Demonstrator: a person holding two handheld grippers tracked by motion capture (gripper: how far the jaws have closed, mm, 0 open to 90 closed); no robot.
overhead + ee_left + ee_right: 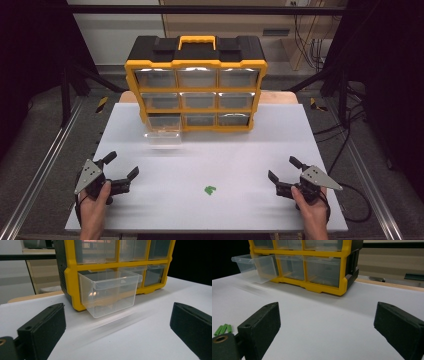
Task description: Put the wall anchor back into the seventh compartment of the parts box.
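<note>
step: pre-pick, drawer pulled out | both grippers spread wide, empty | next: right grabs green piece, drops in drawer

No text, label, brand, number or sign can be read anywhere. The yellow and black drawer cabinet at twelve o'clock on the tabletop bears no legible marking, nor does its pulled-out clear drawer.
</note>
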